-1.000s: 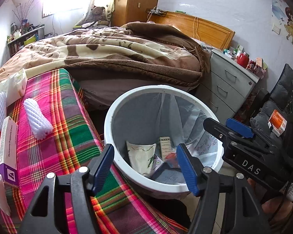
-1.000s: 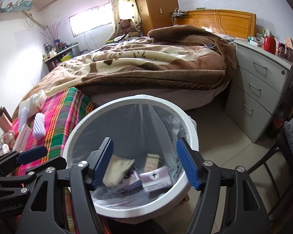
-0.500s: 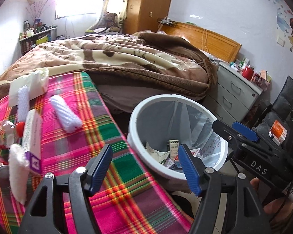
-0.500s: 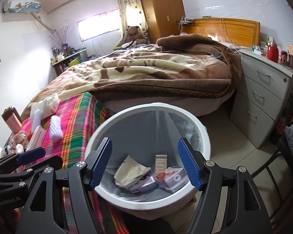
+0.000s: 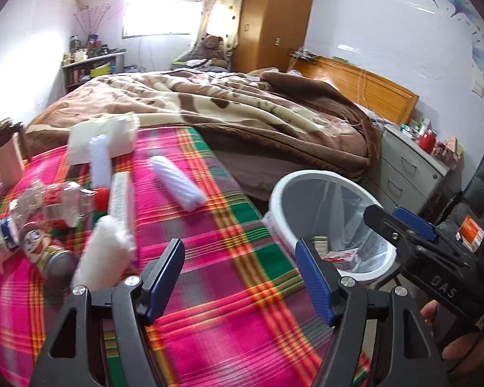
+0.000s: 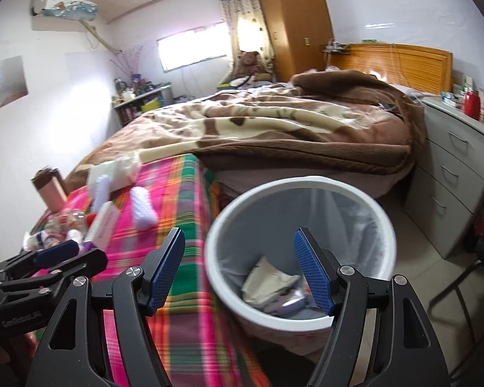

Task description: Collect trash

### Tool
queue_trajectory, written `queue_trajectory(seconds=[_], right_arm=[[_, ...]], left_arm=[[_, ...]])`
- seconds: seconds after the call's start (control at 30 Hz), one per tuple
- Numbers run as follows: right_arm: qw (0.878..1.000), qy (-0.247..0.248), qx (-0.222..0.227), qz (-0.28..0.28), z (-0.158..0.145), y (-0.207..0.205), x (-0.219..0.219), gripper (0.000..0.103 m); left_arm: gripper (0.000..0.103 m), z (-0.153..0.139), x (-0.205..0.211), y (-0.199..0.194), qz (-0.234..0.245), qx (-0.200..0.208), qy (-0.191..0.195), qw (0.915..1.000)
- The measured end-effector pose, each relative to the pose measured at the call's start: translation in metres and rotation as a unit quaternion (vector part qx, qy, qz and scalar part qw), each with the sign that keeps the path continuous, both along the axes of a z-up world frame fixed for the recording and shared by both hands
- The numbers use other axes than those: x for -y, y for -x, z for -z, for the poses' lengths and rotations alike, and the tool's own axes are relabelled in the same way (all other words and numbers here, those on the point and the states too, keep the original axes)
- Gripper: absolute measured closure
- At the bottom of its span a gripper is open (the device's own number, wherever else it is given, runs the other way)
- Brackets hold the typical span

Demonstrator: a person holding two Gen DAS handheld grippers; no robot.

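My left gripper (image 5: 239, 248) hangs open over the plaid tablecloth (image 5: 242, 329), nothing between its blue pads. Ahead of it on the table lie white foam sleeves (image 5: 177, 179), a long white box (image 5: 122, 196), a crushed bottle with a red cap (image 5: 71, 200), a printed can (image 5: 48, 251) and a small white bottle (image 5: 0, 238). The white lined bin (image 5: 306, 177) stands beside the table's right edge. My right gripper (image 6: 239, 235) is open and empty over the near rim of the bin (image 6: 274, 187), above crumpled paper and wrappers (image 6: 267, 280) in it.
A pink-brown tumbler (image 5: 3, 154) and a tissue pack (image 5: 103, 135) stand at the table's far end. Behind lies a bed with a brown blanket (image 5: 242, 113). Grey drawers (image 6: 451, 177) stand right of the bin, and a dark chair (image 5: 480, 187) at far right.
Both grippers have drawn back and swung left, away from the bin. The left one, earlier over the bin's rim, now hangs over the tablecloth. More table clutter has come into view.
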State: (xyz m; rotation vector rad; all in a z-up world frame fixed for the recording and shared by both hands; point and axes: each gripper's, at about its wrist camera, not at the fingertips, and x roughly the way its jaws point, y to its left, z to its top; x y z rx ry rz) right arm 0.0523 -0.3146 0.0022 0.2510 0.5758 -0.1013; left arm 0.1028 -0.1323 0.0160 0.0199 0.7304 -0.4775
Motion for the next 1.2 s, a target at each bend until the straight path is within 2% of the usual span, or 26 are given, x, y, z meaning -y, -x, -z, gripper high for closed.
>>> queue_trajectory(seconds=[0.4, 0.97, 1.2], right_arm=[[0.997, 0.003, 0.013, -0.071, 0.003, -0.009, -0.057, 0.031], [0.985, 0.011, -0.035, -0.166, 0.015, -0.041, -0.132, 0.031], [0.982, 0.003, -0.054, -0.180, 0.021, -0.055, -0.153, 0.031]], left_arm=[[0.028, 0.007, -0.083, -0.004, -0.091, 0.002, 0.005, 0.9959], [0.027, 0.022, -0.186, -0.016, -0.191, -0.015, 0.018, 0.9812], [0.027, 0.025, -0.219, -0.028, -0.221, -0.017, 0.020, 0.9749]])
